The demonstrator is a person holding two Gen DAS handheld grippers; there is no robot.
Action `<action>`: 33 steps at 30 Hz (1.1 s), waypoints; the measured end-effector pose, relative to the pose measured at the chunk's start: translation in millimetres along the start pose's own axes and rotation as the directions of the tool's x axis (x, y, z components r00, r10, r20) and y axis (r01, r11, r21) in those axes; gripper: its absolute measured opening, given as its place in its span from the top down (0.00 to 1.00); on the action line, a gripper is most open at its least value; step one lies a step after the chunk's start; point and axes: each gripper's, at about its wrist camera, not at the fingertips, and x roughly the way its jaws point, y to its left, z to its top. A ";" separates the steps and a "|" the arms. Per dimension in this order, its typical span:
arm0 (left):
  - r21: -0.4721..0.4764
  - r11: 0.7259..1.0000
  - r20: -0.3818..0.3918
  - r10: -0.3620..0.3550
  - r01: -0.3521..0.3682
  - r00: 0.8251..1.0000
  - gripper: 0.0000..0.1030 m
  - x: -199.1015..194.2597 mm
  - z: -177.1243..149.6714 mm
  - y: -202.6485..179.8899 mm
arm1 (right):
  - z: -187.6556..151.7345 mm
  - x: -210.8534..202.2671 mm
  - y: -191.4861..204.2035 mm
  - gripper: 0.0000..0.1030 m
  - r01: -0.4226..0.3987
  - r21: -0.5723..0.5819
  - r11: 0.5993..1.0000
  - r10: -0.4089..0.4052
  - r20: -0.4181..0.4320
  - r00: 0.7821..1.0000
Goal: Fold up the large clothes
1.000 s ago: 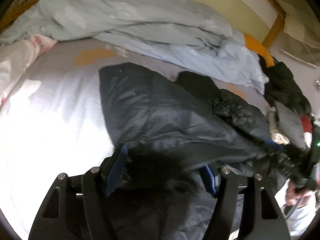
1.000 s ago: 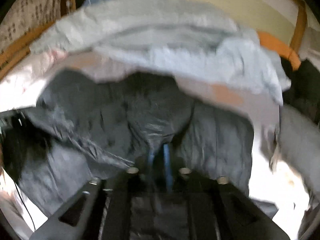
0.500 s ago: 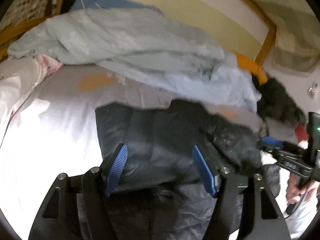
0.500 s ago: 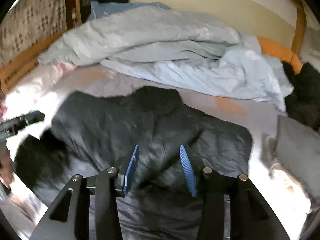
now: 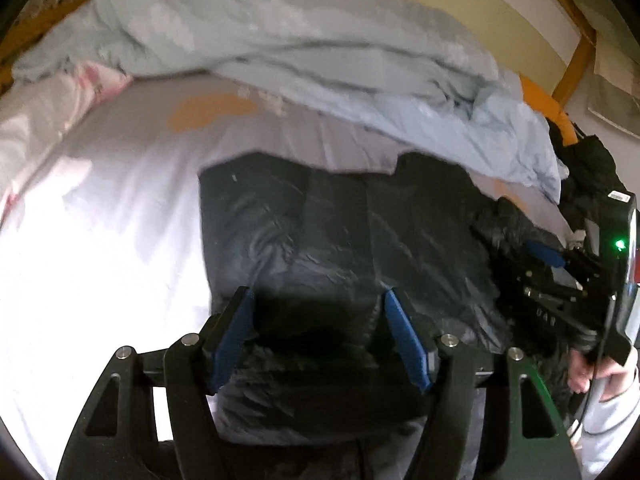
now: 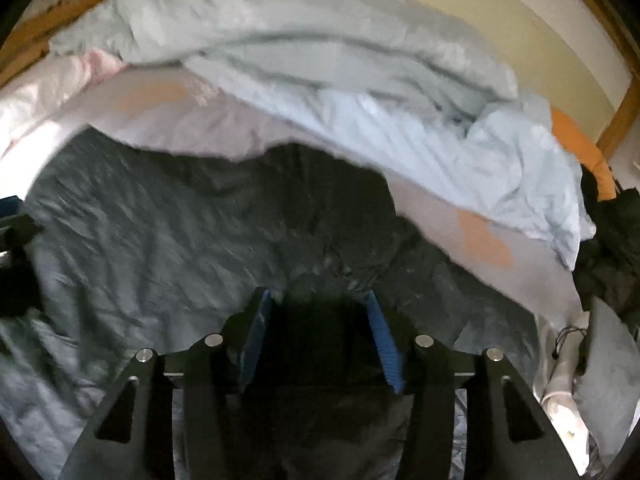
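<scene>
Lying on the bed sheet [image 5: 120, 240], the dark jacket [image 5: 340, 240] looks folded in from both sides, though still lumpy. Left gripper [image 5: 320, 336] hangs spread above it, empty; right gripper [image 6: 318, 336] is opening, nothing pinched. Halving probably remains.

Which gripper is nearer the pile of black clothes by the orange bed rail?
Right. The right gripper works the jacket's side by that pile; the left gripper is at the jacket's far side.
</scene>
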 end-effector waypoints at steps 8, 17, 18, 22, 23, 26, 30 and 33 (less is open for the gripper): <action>-0.027 0.997 -0.052 0.072 -0.073 0.996 0.36 14.3 -6.6 2.2 | -38.8 -17.7 -81.2 0.50 0.167 0.043 0.985 -0.167 0.010 0.986; 0.002 0.995 -0.053 0.102 -0.102 0.993 0.36 14.5 -9.3 2.6 | -105.4 -27.3 -159.3 0.48 0.047 0.220 0.974 -0.026 -0.097 0.995; 0.012 0.994 -0.051 0.107 -0.106 0.993 0.36 14.6 -9.6 1.5 | -109.4 -31.5 -168.8 0.48 0.003 0.280 0.960 0.021 -0.080 0.997; 0.101 0.979 -0.019 0.183 -0.180 0.983 0.35 15.4 -11.3 -11.4 | -109.1 -42.6 -184.2 0.48 -0.100 0.354 0.930 0.107 -0.002 0.994; 0.148 0.964 0.001 0.223 -0.221 0.975 0.35 16.7 -12.7 -17.4 | -108.2 -41.3 -183.3 0.48 -0.102 0.339 0.935 0.110 -0.002 0.994; 0.186 0.942 -0.006 0.286 -0.280 0.958 0.34 27.4 -15.5 -19.8 | -108.9 -14.0 -177.7 0.65 -0.034 0.278 0.960 0.071 -0.124 0.990; 0.165 0.947 -0.022 0.283 -0.275 0.959 0.33 30.7 -14.1 -13.4 | -106.8 3.9 -187.6 0.85 -0.045 0.345 0.938 0.078 -0.083 0.994; 0.165 0.946 -0.018 0.285 -0.279 0.958 0.33 29.5 -14.9 -12.7 | -92.2 -13.9 -192.1 0.91 -0.035 0.332 0.942 0.019 0.051 0.998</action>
